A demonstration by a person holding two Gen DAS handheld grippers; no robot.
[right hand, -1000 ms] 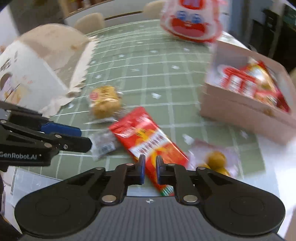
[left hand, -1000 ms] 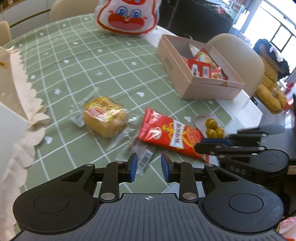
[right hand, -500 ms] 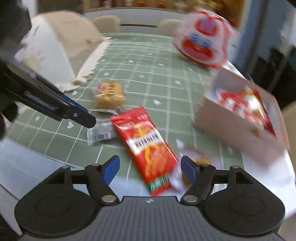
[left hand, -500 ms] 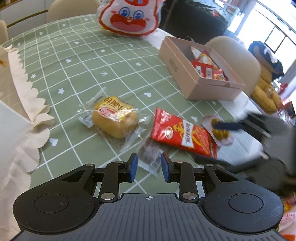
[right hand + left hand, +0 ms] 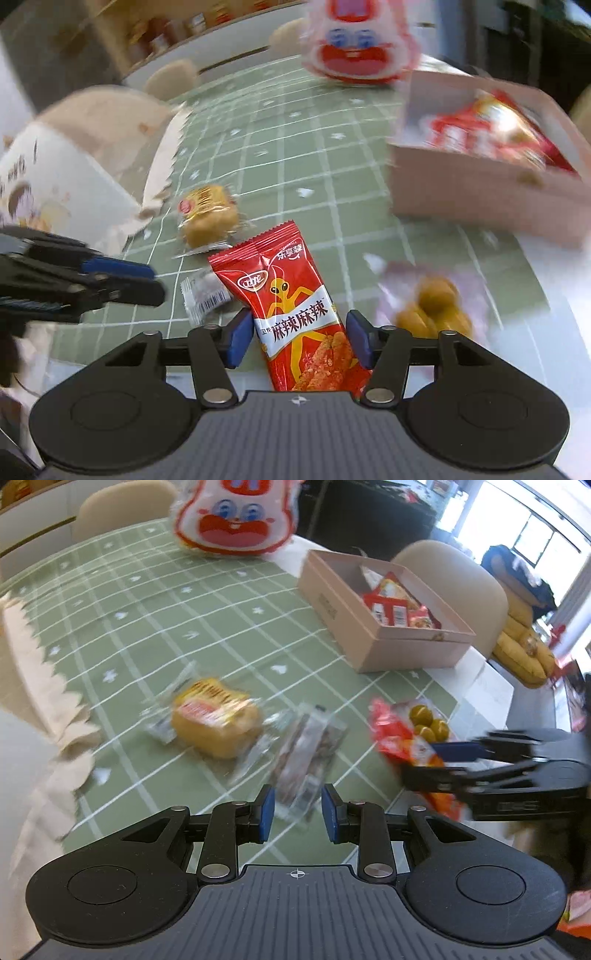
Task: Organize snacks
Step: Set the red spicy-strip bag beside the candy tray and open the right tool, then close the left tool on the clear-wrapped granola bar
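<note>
Red snack packet sits between right gripper pads, contact unclear; left gripper fingers parted, empty.

You've got a green grid tablecloth underneath, 2 beige chairs behind it, and a yellow sofa by the window.

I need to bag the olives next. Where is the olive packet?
In the right wrist view the olive packet lies low right, beside the red spicy snack packet, near the table edge.

Bright daylight, blown-out window upper right, heavy motion blur, fisheye bending at edges, red snack packet sharp
</note>
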